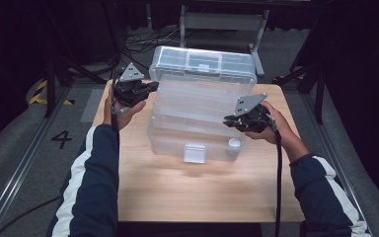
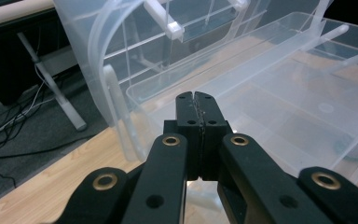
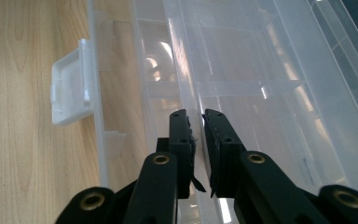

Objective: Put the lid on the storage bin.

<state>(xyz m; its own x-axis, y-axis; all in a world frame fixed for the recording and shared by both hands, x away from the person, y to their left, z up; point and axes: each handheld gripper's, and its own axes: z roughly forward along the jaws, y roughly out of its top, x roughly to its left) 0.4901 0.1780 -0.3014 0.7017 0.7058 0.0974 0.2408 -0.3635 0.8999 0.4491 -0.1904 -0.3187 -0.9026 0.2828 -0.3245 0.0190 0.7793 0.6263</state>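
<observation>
A clear plastic tiered box stands open on the wooden table, its lid tipped back and its white latch at the front. My left gripper hovers at the box's far left corner, jaws pressed together with nothing between them. My right gripper is at the box's right end; its jaws stand nearly closed on the thin clear wall of an inner tray. A small white round object lies in the bottom of the box, front right.
Bare table lies in front of the box and along both sides. A grey metal frame and loose cables are behind the table. A rail and a floor mark "4" are at the left.
</observation>
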